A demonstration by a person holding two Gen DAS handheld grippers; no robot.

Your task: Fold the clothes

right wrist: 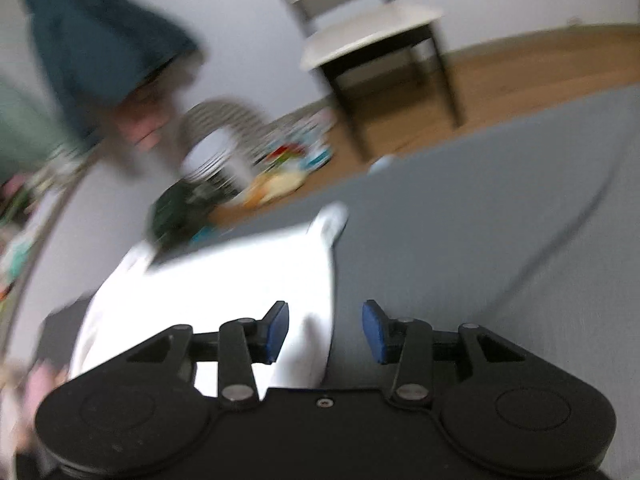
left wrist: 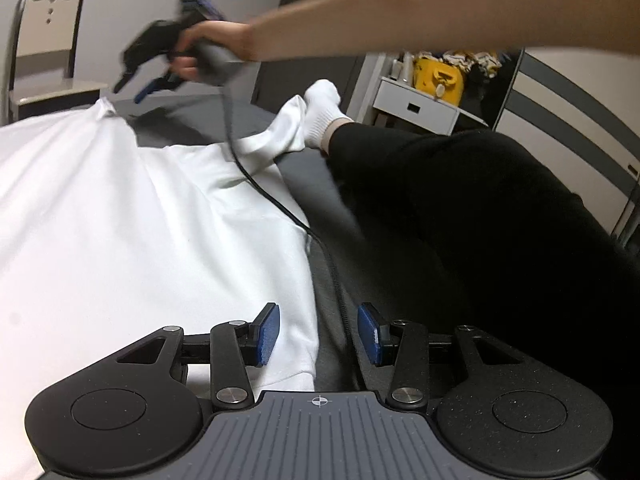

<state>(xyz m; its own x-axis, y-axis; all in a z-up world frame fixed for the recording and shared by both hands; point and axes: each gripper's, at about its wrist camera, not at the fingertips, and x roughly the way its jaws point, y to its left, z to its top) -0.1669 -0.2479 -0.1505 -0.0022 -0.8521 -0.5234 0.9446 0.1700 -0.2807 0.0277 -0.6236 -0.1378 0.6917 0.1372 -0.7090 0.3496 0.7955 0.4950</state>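
White shirt lies spread on the grey bed, filling the left & centre of the left wrist view. Left gripper sits low-centre w/ jaws apart, empty, straddling the shirt's near edge; right gripper is likewise spread & empty above the shirt's far end. Risk: the black cable trails across the cloth, so a pinch could catch it or drag the fabric into wrinkles.
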